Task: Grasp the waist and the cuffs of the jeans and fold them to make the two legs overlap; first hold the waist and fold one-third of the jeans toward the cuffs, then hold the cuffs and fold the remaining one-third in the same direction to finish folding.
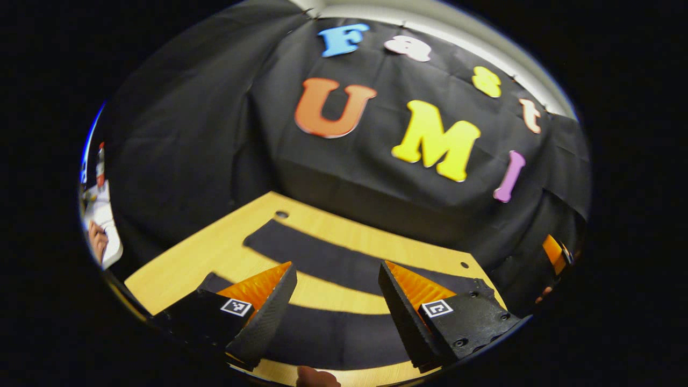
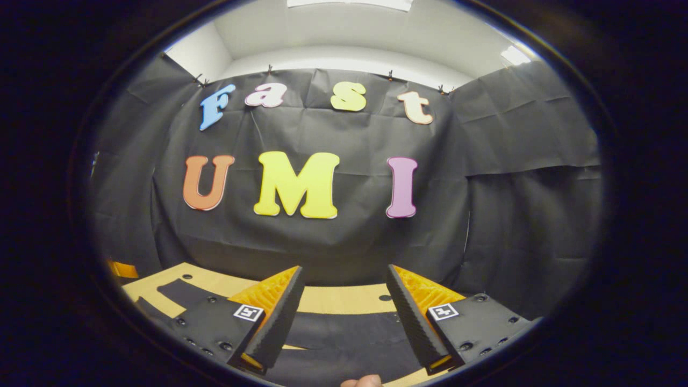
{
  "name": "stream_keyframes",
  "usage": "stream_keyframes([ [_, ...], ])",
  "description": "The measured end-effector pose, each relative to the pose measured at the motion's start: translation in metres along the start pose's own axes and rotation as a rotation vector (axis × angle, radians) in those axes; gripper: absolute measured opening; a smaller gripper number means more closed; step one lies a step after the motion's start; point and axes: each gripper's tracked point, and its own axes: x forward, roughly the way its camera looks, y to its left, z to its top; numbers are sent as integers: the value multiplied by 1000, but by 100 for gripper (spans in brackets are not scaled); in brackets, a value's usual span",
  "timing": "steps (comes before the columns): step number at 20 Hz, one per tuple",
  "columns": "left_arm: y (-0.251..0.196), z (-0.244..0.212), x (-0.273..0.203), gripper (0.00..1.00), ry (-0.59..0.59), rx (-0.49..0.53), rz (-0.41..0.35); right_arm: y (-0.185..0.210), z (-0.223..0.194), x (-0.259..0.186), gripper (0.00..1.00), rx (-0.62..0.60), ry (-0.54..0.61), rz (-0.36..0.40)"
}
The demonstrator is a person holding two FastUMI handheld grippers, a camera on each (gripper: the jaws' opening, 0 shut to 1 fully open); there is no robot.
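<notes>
Dark jeans (image 1: 333, 260) lie flat on the wooden table (image 1: 215, 250), their two legs spread apart with a strip of wood between them. My left gripper (image 1: 337, 266) hovers open above the near leg (image 1: 333, 336), nothing between its fingers. At the right edge of the left gripper view an orange part of the right gripper (image 1: 555, 251) shows; its state cannot be told there. In the right gripper view the jeans (image 2: 344, 336) spread below my right gripper (image 2: 345, 269), which is open and holds nothing. One leg (image 2: 180, 293) runs off to the left.
The table has small round holes (image 1: 281, 214) near its far edge, which meets the black cloth wall. A person's hand (image 1: 98, 241) and white items sit at the far left. A fingertip (image 1: 314, 379) shows at the bottom.
</notes>
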Motion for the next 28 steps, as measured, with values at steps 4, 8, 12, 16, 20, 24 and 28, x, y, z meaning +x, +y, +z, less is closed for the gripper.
stream_keyframes([
  [4, 87, -49, -18, 99, 196, -259, 160, -27, -2, 4, 93, -3, 13, -43],
  [8, 134, -91, -44, 99, 345, -486, 261, -44, -3, 3, 93, -32, 17, -70],
  [12, 147, -101, -46, 99, 400, -644, 284, -53, -8, 1, 95, -47, 34, -83],
  [16, 164, -112, -38, 99, 418, -700, 327, -65, -13, 0, 95, -50, 51, -107],
  [20, 172, -119, -29, 99, 455, -702, 362, -84, -15, -1, 95, -33, 65, -151],
  [24, 174, -123, -18, 98, 464, -718, 380, -104, -13, -4, 93, -34, 69, -194],
  [28, 172, -118, -7, 97, 474, -706, 381, -123, -28, -2, 93, -2, 120, -226],
])
